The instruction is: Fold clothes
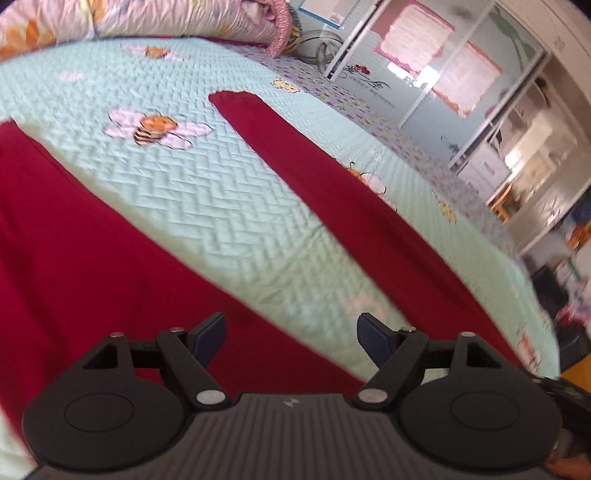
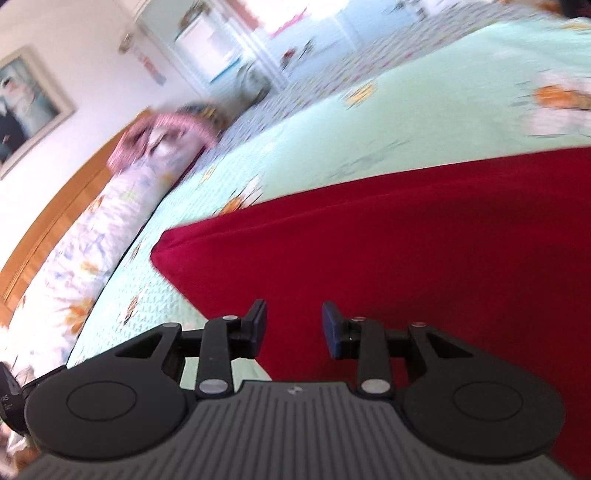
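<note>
A dark red garment lies flat on the mint green quilted bedspread (image 1: 207, 192). In the left wrist view it splits into two long parts, a wide one (image 1: 92, 240) at the left and a narrower one (image 1: 295, 147) running to the far middle. My left gripper (image 1: 291, 325) hovers open over the spot where the two parts join, with nothing between its fingers. In the blurred right wrist view, the red garment (image 2: 406, 240) ends in a corner (image 2: 160, 253) at the left. My right gripper (image 2: 294, 314) is above that edge, jaws partly apart and holding nothing.
A flowered duvet or pillow (image 1: 166, 18) lies along the head of the bed, against a wooden headboard (image 2: 55, 206). Glass doors (image 1: 443, 66) and furniture stand beyond the bed's far side. A framed picture (image 2: 26, 96) hangs on the wall.
</note>
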Motion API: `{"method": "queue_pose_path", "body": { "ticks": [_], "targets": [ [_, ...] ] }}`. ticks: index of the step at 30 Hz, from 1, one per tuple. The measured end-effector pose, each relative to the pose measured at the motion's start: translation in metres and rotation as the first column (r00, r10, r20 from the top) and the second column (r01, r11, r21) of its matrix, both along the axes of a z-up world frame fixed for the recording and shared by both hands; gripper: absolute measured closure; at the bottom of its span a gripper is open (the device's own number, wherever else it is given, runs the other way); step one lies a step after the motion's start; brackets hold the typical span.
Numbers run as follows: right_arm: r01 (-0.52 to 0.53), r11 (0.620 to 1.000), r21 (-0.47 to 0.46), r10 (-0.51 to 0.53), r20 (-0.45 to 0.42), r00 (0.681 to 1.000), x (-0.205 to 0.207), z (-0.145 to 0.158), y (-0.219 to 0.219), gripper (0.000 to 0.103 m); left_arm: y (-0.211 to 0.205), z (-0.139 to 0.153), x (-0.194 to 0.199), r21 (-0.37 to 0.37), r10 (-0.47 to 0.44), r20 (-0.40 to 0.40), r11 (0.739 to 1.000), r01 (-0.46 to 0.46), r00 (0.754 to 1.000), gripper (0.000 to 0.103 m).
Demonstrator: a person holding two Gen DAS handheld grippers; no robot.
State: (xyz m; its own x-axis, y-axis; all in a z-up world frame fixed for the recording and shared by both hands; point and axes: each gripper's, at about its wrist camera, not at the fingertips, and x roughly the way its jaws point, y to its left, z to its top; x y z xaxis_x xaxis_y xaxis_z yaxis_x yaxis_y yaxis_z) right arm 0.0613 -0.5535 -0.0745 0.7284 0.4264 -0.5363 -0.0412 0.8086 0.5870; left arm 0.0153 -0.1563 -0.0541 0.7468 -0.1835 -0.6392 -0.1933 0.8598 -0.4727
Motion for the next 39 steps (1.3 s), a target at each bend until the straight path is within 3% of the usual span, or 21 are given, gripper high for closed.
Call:
{"method": "queue_pose_path", "body": {
  "ticks": [3,6,8,9,10,13,15,20,24,26,27,28,29,32,34,35,37,39],
  "targets": [
    [-0.038,0.999,-0.019,0.038,-0.031,0.999,0.047,-0.005,0.006,0.066,-0.005,-0.008,0.018,-0.050,0.011,-0.003,0.999,-0.011,1.000,0.023],
    [0.001,1.000,0.012,0.000,-0.100,0.995,0.086,-0.024,-0.009,0.065,-0.012,-0.016,0.035,-0.106,0.000,0.004,0.994,0.001,1.000,0.023],
    [0.051,0.998,0.037,-0.046,-0.134,0.990,0.110,-0.034,-0.024,0.076,-0.017,-0.018,0.043,-0.119,-0.026,0.021,0.993,0.028,0.999,0.023],
    [0.108,0.994,0.028,-0.103,-0.140,0.985,0.115,-0.034,-0.030,0.089,-0.020,-0.019,0.047,-0.121,-0.040,0.030,0.992,0.044,0.999,0.023],
    [0.155,0.988,0.022,-0.151,-0.143,0.978,0.118,-0.033,-0.034,0.089,-0.022,-0.019,0.049,-0.119,-0.056,0.042,0.991,0.061,0.998,0.023],
    [0.104,0.992,0.069,-0.099,-0.082,0.992,0.115,-0.018,-0.023,0.077,-0.024,-0.027,0.048,-0.106,-0.089,0.075,0.990,0.097,0.993,0.023],
    [0.030,0.997,0.068,-0.025,-0.071,0.997,0.117,-0.012,-0.011,0.077,-0.023,-0.032,0.045,-0.101,-0.099,0.102,0.989,0.109,0.990,0.023],
    [-0.111,0.993,-0.044,0.108,-0.063,0.992,0.153,0.001,0.034,0.076,-0.025,-0.033,0.041,-0.078,-0.130,0.143,0.987,0.142,0.981,0.022],
    [-0.197,0.968,-0.157,0.184,-0.093,0.978,0.187,0.004,0.069,0.077,-0.023,-0.037,0.041,-0.077,-0.137,0.166,0.986,0.151,0.977,0.022],
    [-0.217,0.935,-0.281,0.177,-0.162,0.971,0.209,-0.009,0.083,0.085,-0.023,-0.038,0.040,-0.076,-0.143,0.174,0.985,0.158,0.974,0.021],
    [-0.219,0.908,-0.358,0.160,-0.186,0.969,0.217,-0.017,0.090,0.103,-0.022,-0.039,0.040,-0.080,-0.144,0.176,0.984,0.160,0.974,0.021],
    [-0.196,0.887,-0.419,0.147,-0.147,0.978,0.227,-0.018,0.094,0.103,-0.020,-0.039,0.040,-0.089,-0.142,0.179,0.983,0.160,0.974,0.021],
    [-0.153,0.893,-0.423,0.119,-0.107,0.987,0.229,-0.014,0.093,0.103,-0.018,-0.039,0.039,-0.103,-0.140,0.180,0.982,0.160,0.974,0.021],
    [-0.034,0.905,-0.424,0.040,0.006,0.999,0.234,0.000,0.092,0.097,-0.009,-0.037,0.039,-0.151,-0.135,0.172,0.975,0.162,0.976,0.021],
    [-0.085,0.921,-0.381,0.092,0.000,0.996,0.219,0.008,0.093,0.094,-0.002,-0.037,0.039,-0.181,-0.127,0.169,0.971,0.157,0.977,0.021],
    [-0.137,0.907,-0.399,0.143,-0.015,0.990,0.209,0.011,0.101,0.091,0.001,-0.037,0.039,-0.192,-0.124,0.167,0.969,0.156,0.978,0.021],
    [-0.236,0.869,-0.436,0.240,-0.046,0.970,0.191,0.015,0.117,0.070,0.004,-0.038,0.040,-0.207,-0.126,0.165,0.965,0.159,0.978,0.021],
    [-0.278,0.809,-0.518,0.289,-0.060,0.955,0.172,0.014,0.137,0.065,0.005,-0.039,0.040,-0.210,-0.130,0.168,0.964,0.164,0.977,0.021]
  ]
}}
